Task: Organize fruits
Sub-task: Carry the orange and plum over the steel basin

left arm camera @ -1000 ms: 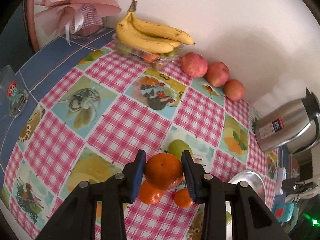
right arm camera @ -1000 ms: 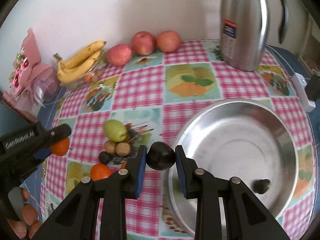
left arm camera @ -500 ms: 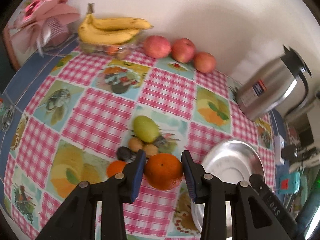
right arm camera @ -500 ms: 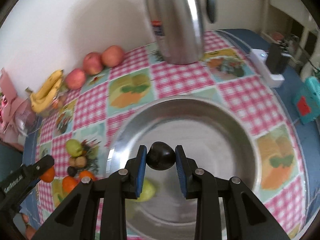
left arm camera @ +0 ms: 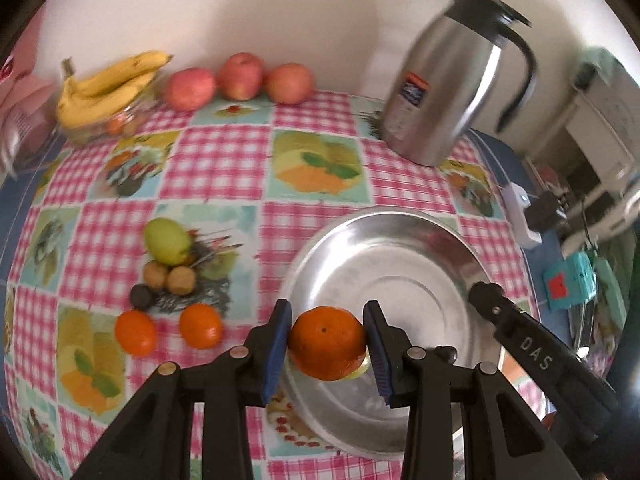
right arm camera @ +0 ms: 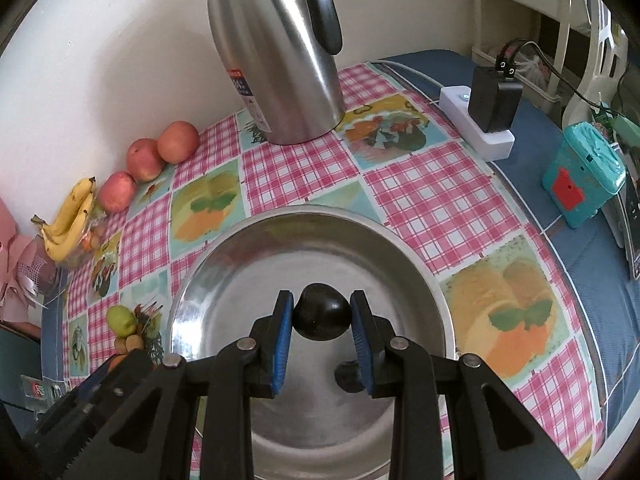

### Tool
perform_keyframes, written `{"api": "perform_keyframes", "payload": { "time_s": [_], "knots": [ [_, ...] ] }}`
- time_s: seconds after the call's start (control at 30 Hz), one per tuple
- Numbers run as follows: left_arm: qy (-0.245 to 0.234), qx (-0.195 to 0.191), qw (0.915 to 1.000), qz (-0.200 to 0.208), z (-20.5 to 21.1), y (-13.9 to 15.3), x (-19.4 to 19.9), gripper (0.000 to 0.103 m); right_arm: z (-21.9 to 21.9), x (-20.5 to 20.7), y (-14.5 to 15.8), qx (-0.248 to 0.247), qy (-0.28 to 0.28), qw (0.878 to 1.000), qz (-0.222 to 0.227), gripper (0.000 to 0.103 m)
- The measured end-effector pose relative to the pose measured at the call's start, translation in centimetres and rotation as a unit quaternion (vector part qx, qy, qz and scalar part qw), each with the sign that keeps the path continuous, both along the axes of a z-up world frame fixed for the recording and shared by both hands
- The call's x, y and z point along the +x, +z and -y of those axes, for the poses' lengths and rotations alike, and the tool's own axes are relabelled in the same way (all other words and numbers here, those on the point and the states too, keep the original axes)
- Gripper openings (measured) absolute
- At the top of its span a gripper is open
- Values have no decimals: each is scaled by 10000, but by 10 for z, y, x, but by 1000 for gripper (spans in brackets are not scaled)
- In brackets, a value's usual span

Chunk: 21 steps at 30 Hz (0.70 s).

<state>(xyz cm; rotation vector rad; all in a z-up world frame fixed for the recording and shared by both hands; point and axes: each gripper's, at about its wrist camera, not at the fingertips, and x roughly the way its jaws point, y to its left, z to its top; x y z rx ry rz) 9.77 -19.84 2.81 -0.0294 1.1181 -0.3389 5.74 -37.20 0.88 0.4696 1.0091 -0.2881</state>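
My left hand-held gripper (left arm camera: 326, 344) is clenched on an orange (left arm camera: 327, 343), held over the near rim of the steel bowl (left arm camera: 384, 248). My right hand-held gripper (right arm camera: 322, 322) grips a dark plum (right arm camera: 322, 317) above the bowl's middle; another small dark fruit (right arm camera: 347, 376) lies on the bowl's floor just below it. Left of the bowl, on the checked surface (left arm camera: 216, 168), sit two more oranges (left arm camera: 168, 330), a green pear (left arm camera: 167, 240) and a few small brown and dark fruits. Along the wall are three apples (left arm camera: 240, 82), a bunch of bananas (left arm camera: 106, 88) and a steel kettle (right arm camera: 276, 52).
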Motion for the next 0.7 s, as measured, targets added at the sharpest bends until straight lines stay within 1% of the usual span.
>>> {"api": "perform_keyframes", "payload": {
  "time_s": [0.1,0.2,0.47,0.7],
  "knots": [
    [-39,116,9999,48,5,-6,3,40,-1,1,-1,16,30,10000,-13,30],
    [-47,110,9999,67,6,-11,6,40,-1,2,-4,29,32,10000,-55,30],
    [-98,193,9992,350,6,-21,14,40,-4,8,-15,31,72,9997,-210,30],
    [-139,189,9991,343,8,-29,15,40,-6,11,-22,81,116,9994,-324,30]
  ]
}}
